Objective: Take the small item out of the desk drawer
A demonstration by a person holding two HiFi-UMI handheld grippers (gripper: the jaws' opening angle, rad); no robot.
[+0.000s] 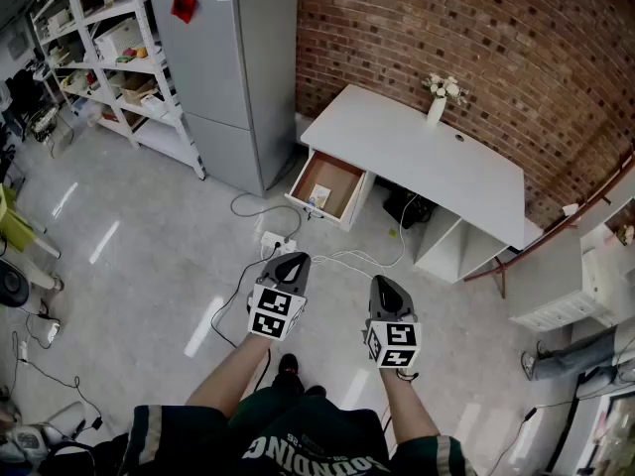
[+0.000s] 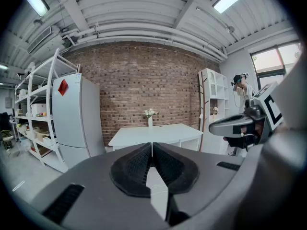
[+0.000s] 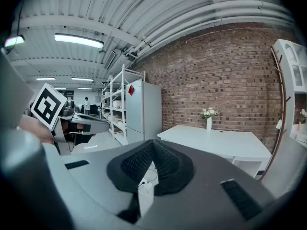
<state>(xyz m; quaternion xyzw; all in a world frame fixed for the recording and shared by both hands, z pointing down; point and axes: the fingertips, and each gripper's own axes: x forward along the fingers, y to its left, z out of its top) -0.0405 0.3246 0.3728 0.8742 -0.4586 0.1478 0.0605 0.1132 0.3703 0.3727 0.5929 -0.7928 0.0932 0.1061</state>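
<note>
Far left, a white shelving rack [image 1: 104, 62] stands stocked with boxes. Beside it is a grey fridge [image 1: 226, 62] with a red tag on its upper door. Left gripper [image 1: 290, 260] is held out low over the grey floor, pointing toward the desk. Its jaws are pressed together with nothing between them, as its own view shows. Just ahead of it a white power strip [image 1: 278, 243] and loose cables lie on the floor. Beyond those, the desk drawer [image 1: 342, 211] stands pulled open, wood-lined inside. The small item [image 1: 318, 200], pale with a touch of blue, lies in the drawer near its front wall, well apart from both grippers. Right gripper [image 1: 382, 284] is level with the left, jaws likewise closed tip to tip and empty. The white desk [image 1: 427, 167] runs right along the brick wall [image 1: 446, 28]. A white vase of flowers [image 1: 439, 99] sits upright near the desk's back edge.
</note>
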